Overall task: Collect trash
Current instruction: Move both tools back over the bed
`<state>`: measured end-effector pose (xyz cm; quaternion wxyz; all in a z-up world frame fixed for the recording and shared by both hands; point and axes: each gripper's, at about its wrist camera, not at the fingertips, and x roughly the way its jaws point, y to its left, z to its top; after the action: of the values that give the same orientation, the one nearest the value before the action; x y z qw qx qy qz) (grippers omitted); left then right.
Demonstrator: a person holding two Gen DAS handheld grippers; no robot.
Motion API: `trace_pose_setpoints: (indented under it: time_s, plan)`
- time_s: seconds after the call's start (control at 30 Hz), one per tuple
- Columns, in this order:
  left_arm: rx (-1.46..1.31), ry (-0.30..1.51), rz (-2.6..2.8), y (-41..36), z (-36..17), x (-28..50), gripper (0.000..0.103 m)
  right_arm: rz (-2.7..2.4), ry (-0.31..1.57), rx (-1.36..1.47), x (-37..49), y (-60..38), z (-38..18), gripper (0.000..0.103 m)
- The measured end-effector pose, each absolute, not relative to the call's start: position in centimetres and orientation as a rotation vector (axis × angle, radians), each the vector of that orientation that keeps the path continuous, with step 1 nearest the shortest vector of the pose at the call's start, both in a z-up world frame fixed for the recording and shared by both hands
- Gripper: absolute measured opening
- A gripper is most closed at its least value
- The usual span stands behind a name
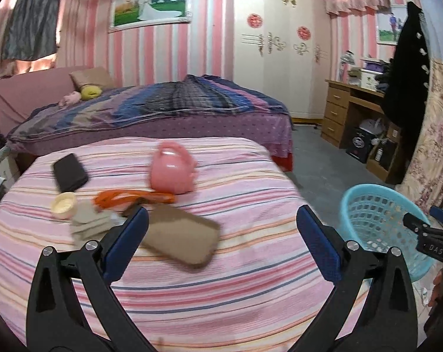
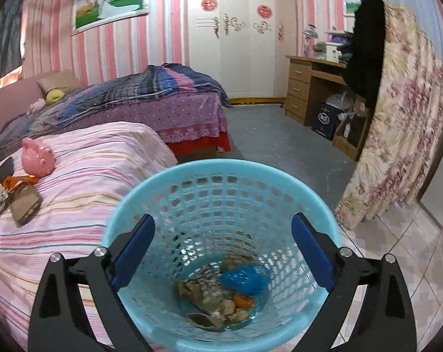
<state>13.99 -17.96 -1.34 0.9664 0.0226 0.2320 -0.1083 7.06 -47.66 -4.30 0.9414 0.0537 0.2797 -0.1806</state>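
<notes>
A light blue mesh basket [image 2: 221,170] stands on the floor beside the pink striped bed [image 1: 221,278]; it also shows in the left wrist view [image 1: 365,205]. It holds crumpled brown paper [image 2: 204,290], a blue wrapper [image 2: 242,278] and an orange scrap [image 2: 243,300]. My right gripper [image 2: 223,249] is open and empty right above the basket. My left gripper [image 1: 221,237] is open and empty above the bed. On the bed lie an orange wrapper [image 1: 127,198], folded beige paper [image 1: 89,226], a brown flat case [image 1: 183,234], a cream lid [image 1: 63,204], a black phone [image 1: 70,171] and a pink piggy bank [image 1: 171,167].
A second bed with a plaid blanket [image 1: 174,102] stands behind. A wooden desk [image 1: 347,108] and white wardrobe [image 1: 277,44] are at the far right. A flowered curtain [image 2: 397,117] hangs close to the basket's right. Grey floor [image 2: 280,140] lies between.
</notes>
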Motion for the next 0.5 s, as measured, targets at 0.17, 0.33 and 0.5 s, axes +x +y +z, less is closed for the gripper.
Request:
trace_pose_setpoints:
  time_s: [0.17,0.33,0.5]
  plan:
    - [0.027,0.468,-0.143,-13.1,-1.0,13.9,0.097,-0.346,0.569,0.102,8.2,-45.1,-4.1,0.094]
    - [0.007,0.472,-0.063,-8.0,-1.0,14.4,0.097,-0.301,0.567,0.083,9.7,-41.8,-3.9,0.094]
    - [-0.016,0.497,0.003,-3.6,-1.8,14.9,0.097,-0.250,0.556,0.062,11.1,-38.6,-3.7,0.094]
